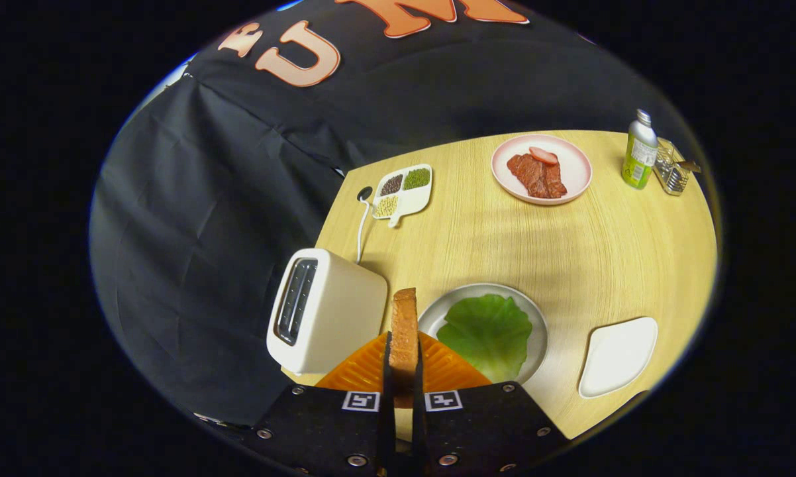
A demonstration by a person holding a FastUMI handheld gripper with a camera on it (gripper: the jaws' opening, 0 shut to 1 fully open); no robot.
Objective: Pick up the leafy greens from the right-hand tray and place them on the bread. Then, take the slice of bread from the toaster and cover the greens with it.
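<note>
Because the slice of bread point(404, 331) looked light, stiff and crumbly, I had the gripper point(403, 371) pinching its lower flat faces, fingers narrow, both pressing. It stood edge-up between toaster point(325, 308) and plate point(537, 318), beside the greens point(487, 334).

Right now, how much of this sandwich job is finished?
The leafy greens already lie on the round plate, and the right-hand tray is bare. The gripper is shut on the bread slice, beside the toaster. Covering the greens remains.
</note>
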